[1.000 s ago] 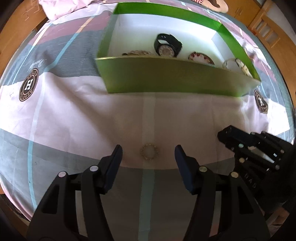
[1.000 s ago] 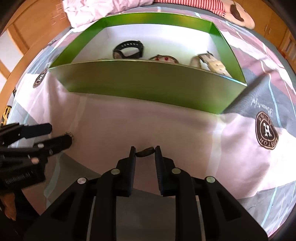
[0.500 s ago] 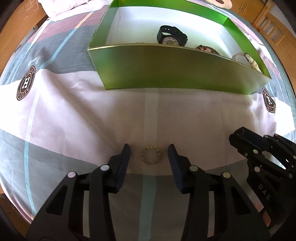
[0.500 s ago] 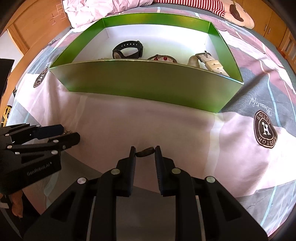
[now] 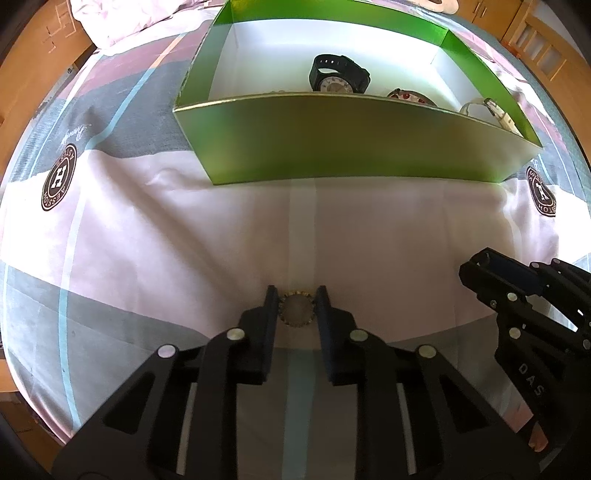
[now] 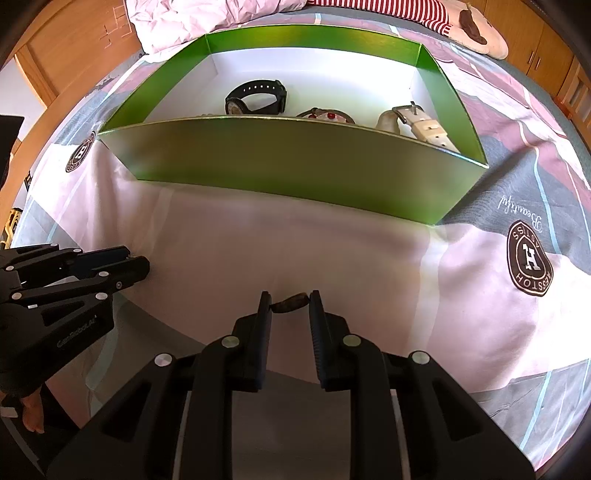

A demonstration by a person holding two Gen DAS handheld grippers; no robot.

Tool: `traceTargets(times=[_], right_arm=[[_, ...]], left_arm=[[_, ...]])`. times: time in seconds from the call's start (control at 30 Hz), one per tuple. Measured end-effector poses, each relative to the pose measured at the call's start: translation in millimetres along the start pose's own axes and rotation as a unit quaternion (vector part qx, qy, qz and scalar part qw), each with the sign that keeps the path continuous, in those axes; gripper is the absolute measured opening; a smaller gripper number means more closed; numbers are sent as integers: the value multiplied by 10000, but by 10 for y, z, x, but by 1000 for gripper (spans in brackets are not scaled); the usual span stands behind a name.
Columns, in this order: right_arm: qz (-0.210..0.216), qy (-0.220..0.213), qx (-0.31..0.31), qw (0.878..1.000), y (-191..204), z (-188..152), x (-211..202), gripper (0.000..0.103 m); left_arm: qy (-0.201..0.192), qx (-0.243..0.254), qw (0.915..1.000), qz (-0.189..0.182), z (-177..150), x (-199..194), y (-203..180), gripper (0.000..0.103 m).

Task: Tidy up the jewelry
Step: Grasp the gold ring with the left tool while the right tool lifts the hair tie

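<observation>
A small gold beaded ring [image 5: 295, 324] lies on the pale bedsheet. My left gripper [image 5: 296, 291] points down over it, its jaws closing, and both fingertips touch the ring's sides. In the right wrist view, my right gripper [image 6: 290, 297] is shut on a small dark brown piece [image 6: 291, 303] held across its tips just above the sheet. Each gripper shows in the other's view: the right gripper [image 5: 491, 266] and the left gripper [image 6: 136, 262]. Behind them stands a green box [image 6: 295, 162] holding a black watch [image 6: 256, 98], a red-stone bracelet [image 6: 327, 115] and a cream watch strap [image 6: 421, 125].
The box's near wall [image 5: 351, 147] rises between the grippers and its white floor. The patterned bedsheet [image 5: 184, 240] spreads to both sides. A crumpled pink pillow [image 6: 207, 18] and a striped plush toy [image 6: 443, 18] lie beyond the box. Wooden furniture [image 5: 33, 55] edges the bed.
My left gripper's fingers have drawn together from wide apart until they touch the gold ring, and the gripper has come lower. My right gripper keeps its hold on the brown piece, unmoved.
</observation>
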State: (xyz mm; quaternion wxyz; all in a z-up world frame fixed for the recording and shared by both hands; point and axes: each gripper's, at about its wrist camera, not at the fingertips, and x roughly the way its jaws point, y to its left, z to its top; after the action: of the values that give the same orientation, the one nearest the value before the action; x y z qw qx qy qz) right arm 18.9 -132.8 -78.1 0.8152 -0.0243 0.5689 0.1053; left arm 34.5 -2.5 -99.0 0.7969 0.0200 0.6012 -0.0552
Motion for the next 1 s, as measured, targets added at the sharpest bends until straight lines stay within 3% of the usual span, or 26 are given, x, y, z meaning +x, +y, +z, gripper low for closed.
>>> traceTargets(times=[0.13,0.27,0.43,0.63,1.0], right_arm=[[-12,-34,-8,10000,5,-3,-11,21],[-22,-141,-4,9999,7,-3,-58,21],[51,-636,-54,9979,31,19,-256,21],[194,-1221,-79,9923,50,51,-488,21],[308,-1595,125,9866,-29,187,-696,21]], left_arm=[[-110,32,9999,0,-10,-95,-16,21],[-468,93,9988,-62,-57,-333,6,21],[-1166,201,9930,-32,-63,-622,-46,21],[-1731,289,9845,22,-40,-822,-3,21],[-2163,200,9761,69,44,-1053,-80,21]])
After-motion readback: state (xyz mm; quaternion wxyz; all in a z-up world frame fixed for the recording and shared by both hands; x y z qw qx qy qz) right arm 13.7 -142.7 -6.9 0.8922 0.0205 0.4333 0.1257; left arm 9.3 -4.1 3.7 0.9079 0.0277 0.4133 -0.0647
